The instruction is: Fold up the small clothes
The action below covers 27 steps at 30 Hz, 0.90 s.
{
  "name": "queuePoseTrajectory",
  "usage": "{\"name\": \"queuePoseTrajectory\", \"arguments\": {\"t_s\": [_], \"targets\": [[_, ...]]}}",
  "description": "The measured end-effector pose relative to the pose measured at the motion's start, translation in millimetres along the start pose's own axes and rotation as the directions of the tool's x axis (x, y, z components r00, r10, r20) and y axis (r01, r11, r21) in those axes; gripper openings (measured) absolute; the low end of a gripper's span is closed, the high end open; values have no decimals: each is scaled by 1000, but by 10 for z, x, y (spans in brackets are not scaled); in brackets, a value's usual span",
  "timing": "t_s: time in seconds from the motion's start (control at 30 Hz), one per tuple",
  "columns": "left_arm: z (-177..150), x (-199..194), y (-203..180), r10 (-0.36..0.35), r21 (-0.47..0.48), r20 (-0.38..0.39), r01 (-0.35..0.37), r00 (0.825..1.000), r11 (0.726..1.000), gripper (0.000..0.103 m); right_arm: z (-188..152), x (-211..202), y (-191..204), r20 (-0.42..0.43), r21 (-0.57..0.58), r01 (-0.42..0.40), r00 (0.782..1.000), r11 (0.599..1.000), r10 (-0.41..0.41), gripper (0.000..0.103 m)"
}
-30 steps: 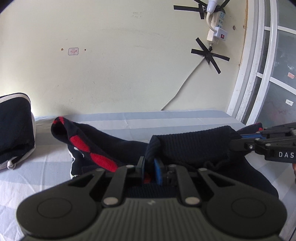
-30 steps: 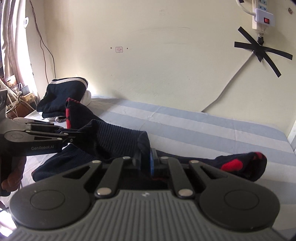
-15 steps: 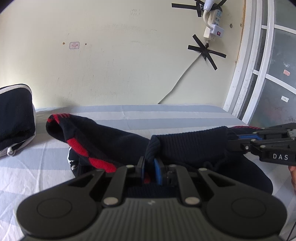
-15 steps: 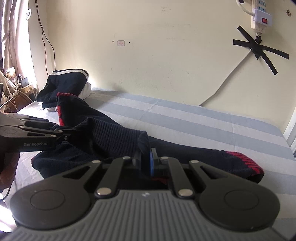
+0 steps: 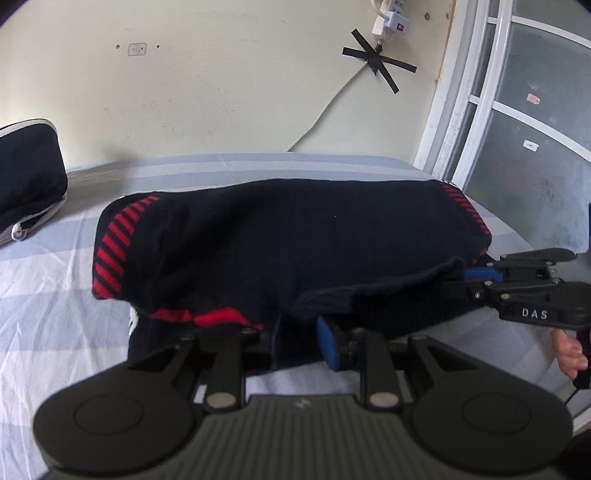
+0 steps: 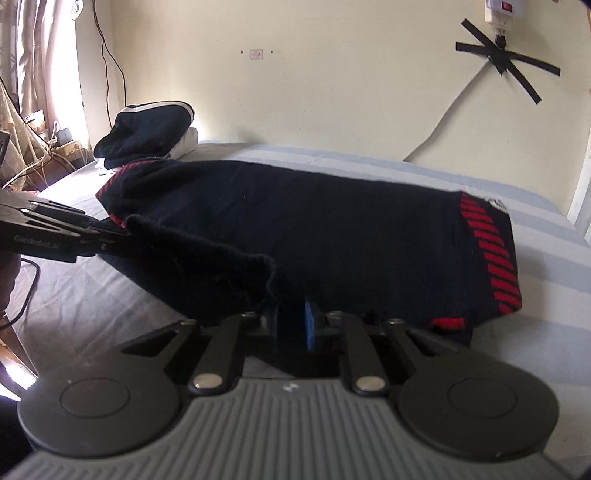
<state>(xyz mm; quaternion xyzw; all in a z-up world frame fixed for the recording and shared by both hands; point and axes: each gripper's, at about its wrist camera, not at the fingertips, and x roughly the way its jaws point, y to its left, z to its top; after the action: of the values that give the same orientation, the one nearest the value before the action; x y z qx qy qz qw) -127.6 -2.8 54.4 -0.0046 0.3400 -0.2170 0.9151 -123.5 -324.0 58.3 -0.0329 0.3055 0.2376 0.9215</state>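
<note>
- The navy sweater with red-striped cuffs lies folded across the striped bedsheet, its long side running left to right; its near hem rises toward both my grippers.
- My left gripper has just been opening; its blue pads stand a little apart with the ribbed hem between them, and I see no squeeze on the cloth.
- My right gripper has also just been opening; the hem sits loose in the gap at the sweater's near right edge.
- Far left on the bed, well apart from the sweater, rests a pile of folded clothes; a taped power strip hangs on the far wall.
</note>
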Motion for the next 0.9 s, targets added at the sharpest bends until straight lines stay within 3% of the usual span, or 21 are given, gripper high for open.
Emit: {"name": "queuePoseTrajectory", "arguments": {"t_s": [0.07,0.13,0.2,0.3,0.4,0.47,0.53,0.6,0.67,0.73,0.8,0.9], "targets": [[51,-147,94,-9,-17,33,9,999,1000,27,36,-94,-107,15,43,-58,998,997,57,35],[169,-267,226,15,-49,89,-11,996,999,30,119,-260,-215,85,86,-92,993,992,85,38],[299,-288,381,64,-89,129,-52,990,995,30,227,-358,-296,145,110,-81,987,991,65,38],[454,-118,615,112,-148,130,-92,985,985,30,344,-377,-419,203,161,-40,979,986,7,39],[583,282,736,144,-117,82,-134,986,984,30,388,-145,-553,173,226,-38,985,973,-2,41],[661,631,868,182,-112,12,-180,983,977,26,383,201,-647,89,292,-35,996,956,9,41],[725,728,1001,166,-151,37,-159,985,976,25,349,530,-706,48,351,-16,999,936,-1,40],[807,716,1043,164,-198,21,-157,986,968,23,383,625,-683,85,336,3,996,942,-34,40],[828,629,987,183,-183,26,-176,983,967,22,438,600,-663,73,361,6,997,933,-35,42],[791,469,899,196,-164,56,-184,979,969,28,439,442,-681,95,358,-28,995,933,-6,42],[752,313,817,153,-168,89,-136,984,976,31,372,185,-755,146,372,-30,989,928,-26,45],[752,191,663,49,-182,125,-25,991,983,31,181,-165,-973,182,459,-1,979,889,-93,52]]}}
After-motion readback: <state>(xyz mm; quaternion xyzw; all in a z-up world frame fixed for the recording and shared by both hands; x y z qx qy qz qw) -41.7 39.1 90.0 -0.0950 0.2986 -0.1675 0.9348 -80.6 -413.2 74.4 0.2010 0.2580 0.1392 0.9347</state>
